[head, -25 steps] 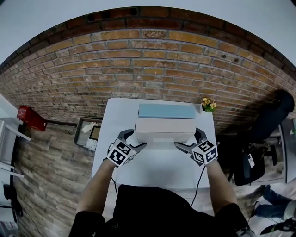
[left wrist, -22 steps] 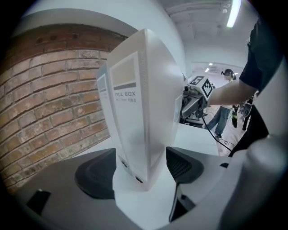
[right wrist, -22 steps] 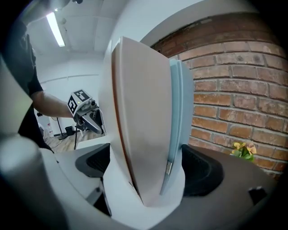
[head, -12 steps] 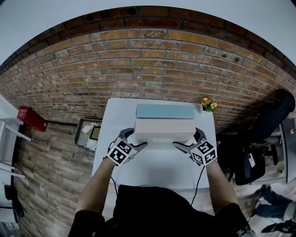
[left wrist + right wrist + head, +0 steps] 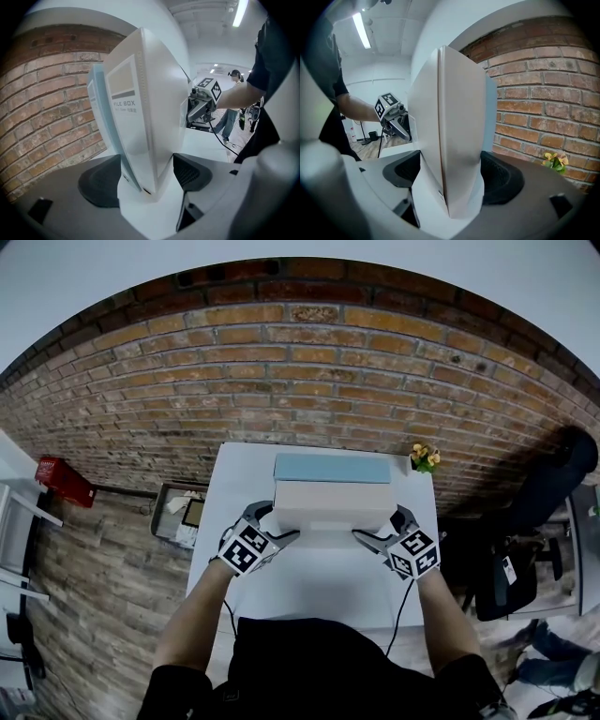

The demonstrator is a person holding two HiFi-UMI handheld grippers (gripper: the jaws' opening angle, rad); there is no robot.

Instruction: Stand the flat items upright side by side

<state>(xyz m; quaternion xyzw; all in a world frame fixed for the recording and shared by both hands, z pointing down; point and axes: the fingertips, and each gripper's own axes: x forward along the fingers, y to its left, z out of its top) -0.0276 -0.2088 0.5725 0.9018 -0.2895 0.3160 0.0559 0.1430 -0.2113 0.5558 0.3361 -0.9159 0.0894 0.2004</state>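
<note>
A white file box stands upright on its long edge in the middle of the white table, its broad face towards the person. A pale blue file box stands just behind it on the far side, also upright, and the two sit side by side with their faces parallel. Whether the faces touch cannot be told.

The left claw is at the white box's left end and the right claw at its right end, each pointing inward and somewhat downward.

In the left gripper view the narrow end of the white box, with its printed label, fills the space between the two dark pads. The claw is clamped across that end, and the blue box's edge shows along the far side.

In the right gripper view the opposite end stands between the right claw's pads. Those jaws have just been closing, and both pads now press against the box's two broad faces.

Whether the white box's lower edge rests on the table or hangs a little above it cannot be made out.

A small bunch of yellow flowers sits at the table's far right corner, near the blue box's right end. A brick wall rises beyond the table's far edge.
</note>
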